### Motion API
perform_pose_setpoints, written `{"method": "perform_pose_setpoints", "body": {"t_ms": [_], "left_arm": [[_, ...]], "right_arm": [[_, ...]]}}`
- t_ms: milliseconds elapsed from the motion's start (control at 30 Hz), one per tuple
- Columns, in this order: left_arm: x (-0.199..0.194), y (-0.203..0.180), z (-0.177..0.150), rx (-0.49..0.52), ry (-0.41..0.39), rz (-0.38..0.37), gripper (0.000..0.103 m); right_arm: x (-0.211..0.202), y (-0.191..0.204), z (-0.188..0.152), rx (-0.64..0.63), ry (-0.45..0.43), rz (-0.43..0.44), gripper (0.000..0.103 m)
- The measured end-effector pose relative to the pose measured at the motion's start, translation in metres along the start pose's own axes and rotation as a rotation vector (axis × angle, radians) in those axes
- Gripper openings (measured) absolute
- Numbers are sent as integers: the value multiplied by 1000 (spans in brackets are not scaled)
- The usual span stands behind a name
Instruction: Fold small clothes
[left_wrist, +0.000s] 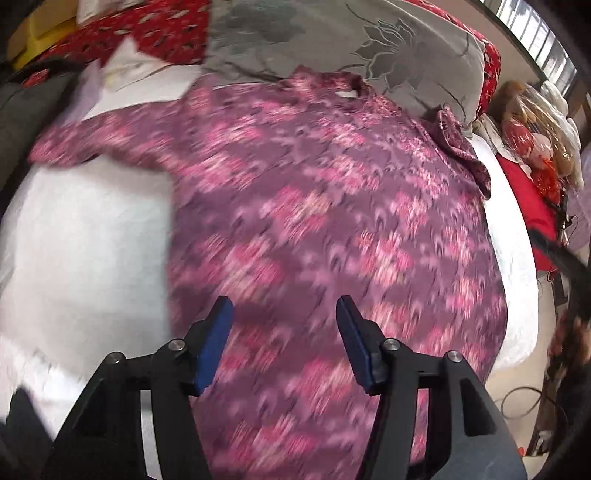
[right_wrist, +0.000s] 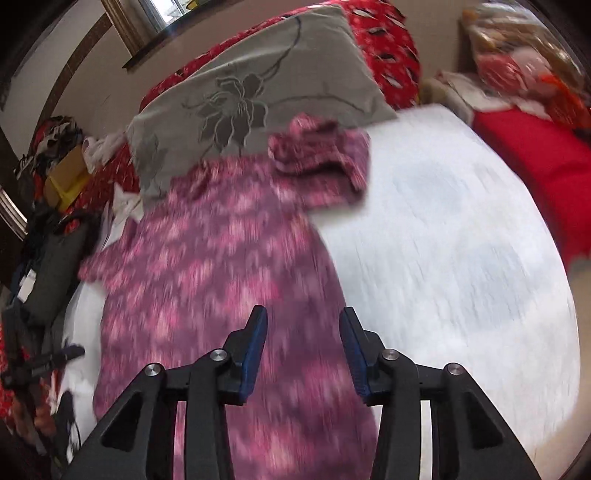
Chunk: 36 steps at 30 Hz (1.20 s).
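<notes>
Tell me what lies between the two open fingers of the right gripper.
Right wrist view: only the purple-pink patterned garment shows in the gap of the right gripper, spread on the white bed cover. The jaws hold nothing.

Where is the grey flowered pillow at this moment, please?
In both wrist views the grey flowered pillow lies at the far end of the white bed, just beyond the collar of the purple patterned garment.

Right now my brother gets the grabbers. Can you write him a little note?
Left tool: open, empty, above the purple flowered dress.
Right tool: open, empty, above the dress's right side.
Dress: spread on the white bed, collar toward the grey pillow. The right sleeve lies bunched.
Done: laid out.
Left: every fold; perhaps begin with a sleeve.
</notes>
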<state>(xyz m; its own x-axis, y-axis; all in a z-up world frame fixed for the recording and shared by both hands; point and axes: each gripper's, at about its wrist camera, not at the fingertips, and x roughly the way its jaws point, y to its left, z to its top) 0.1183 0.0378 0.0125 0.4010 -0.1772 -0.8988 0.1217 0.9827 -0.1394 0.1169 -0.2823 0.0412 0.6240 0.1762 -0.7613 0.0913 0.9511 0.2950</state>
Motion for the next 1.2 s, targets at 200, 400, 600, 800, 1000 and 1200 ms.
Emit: {"method": "perform_pose_setpoints", "body": {"t_ms": [200,400,600,800,1000,1200], "left_arm": [[65,-14,47,-15,29,35,57],[92,-8,62,-59,27,-6,61],[93,-7,69,-78,30,-17,63],[78,-3,83,-94,-22,-45,63],[86,1,98,-128,-38,5,63],[104,-2,90,-121,-6,19,67]], "right_arm": [[83,21,82,-74,-13,-87,62],[178,42,144,-24,12,-115,63],[222,9,164,248,60,-231,57],[150,-62,165,339,-105,-67,7],[63,-190,159,489,-210,-168,7],[55,-299,118,716,-160,-156,15]]}}
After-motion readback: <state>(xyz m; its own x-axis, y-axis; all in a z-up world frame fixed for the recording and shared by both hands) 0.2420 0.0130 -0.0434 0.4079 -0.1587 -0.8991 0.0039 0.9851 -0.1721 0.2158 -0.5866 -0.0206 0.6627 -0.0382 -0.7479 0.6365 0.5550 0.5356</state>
